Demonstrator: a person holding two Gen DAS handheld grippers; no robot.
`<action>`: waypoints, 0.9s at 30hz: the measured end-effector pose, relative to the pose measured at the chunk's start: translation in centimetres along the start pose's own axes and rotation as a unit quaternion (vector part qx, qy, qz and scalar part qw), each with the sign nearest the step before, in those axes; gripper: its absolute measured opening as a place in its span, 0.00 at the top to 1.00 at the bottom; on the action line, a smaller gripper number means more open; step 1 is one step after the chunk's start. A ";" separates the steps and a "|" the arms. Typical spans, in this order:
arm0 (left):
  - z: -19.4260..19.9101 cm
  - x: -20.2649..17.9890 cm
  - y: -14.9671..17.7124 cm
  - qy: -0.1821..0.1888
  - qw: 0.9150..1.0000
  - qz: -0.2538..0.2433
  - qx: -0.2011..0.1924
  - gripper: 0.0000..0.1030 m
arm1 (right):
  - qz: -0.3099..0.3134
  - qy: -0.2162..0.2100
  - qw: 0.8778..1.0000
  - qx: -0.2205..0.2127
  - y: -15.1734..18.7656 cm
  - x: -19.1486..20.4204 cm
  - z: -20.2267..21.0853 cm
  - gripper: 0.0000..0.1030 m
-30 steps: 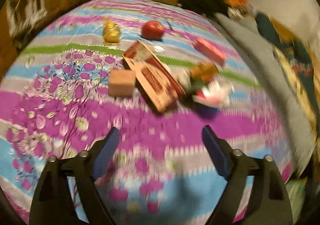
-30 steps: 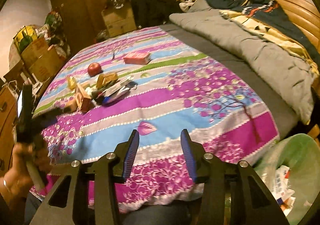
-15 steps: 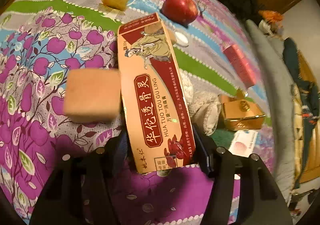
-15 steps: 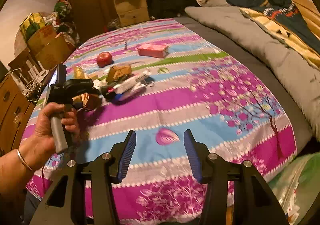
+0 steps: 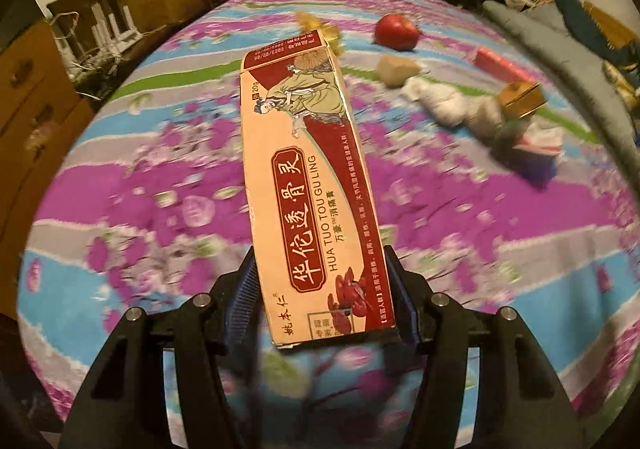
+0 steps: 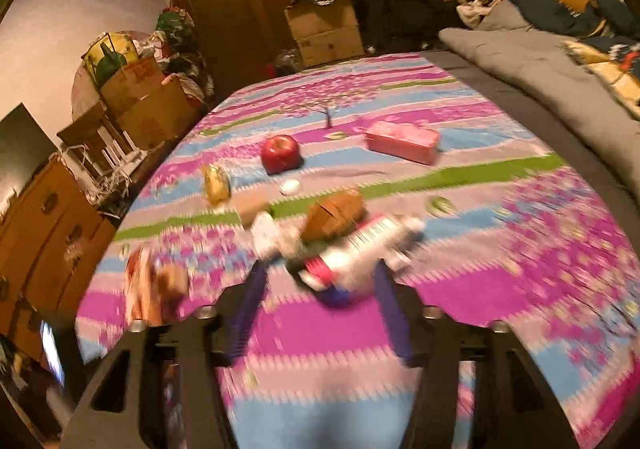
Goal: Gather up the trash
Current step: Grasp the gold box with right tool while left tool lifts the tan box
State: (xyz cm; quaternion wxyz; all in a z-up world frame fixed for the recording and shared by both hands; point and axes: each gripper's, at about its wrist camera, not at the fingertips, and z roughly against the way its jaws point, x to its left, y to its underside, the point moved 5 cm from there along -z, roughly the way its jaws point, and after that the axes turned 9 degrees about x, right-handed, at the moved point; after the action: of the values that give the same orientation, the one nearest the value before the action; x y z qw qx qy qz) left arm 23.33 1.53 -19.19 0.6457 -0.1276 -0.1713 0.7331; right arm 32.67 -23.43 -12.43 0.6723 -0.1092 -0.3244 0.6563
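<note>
While my left gripper (image 5: 324, 301) clamps the long box (image 5: 308, 185) above the bedspread (image 5: 120, 189), my right gripper (image 6: 320, 305) has just been opening, empty. Beyond the box, an apple (image 5: 396, 31), tissue (image 5: 448, 105), small boxes and wrappers wait, so I judge most work remains.

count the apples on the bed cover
1. A red apple lies far up the striped bed cover, left of the pink box; another could hide behind the carton that the left tongs hold.
</note>
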 end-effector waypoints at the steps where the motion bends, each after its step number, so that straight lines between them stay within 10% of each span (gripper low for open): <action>1: -0.1 0.6 0.0 -0.007 1.000 0.004 0.001 0.45 | -0.006 -0.001 1.000 0.006 -1.0 0.2 -1.5 0.33; 9: -1.7 1.9 -1.3 -0.023 1.000 -0.006 0.015 0.43 | -0.109 -0.001 0.992 0.059 -5.5 -1.4 -11.7 0.32; 14: -2.2 1.7 -1.4 -0.025 1.000 -0.003 0.011 0.43 | -0.117 0.005 0.990 0.081 -5.9 -1.3 -15.3 0.62; 27: -1.2 2.5 -0.4 0.004 1.000 0.003 0.006 0.46 | 0.006 -0.063 0.998 -0.011 -2.0 5.5 -3.4 0.65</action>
State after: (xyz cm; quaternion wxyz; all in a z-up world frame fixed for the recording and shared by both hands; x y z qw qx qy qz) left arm 23.85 4.20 -19.98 0.6448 -0.1273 -0.1641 0.7356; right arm 35.85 -17.48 -12.32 0.6456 -0.0766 -0.3729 0.6621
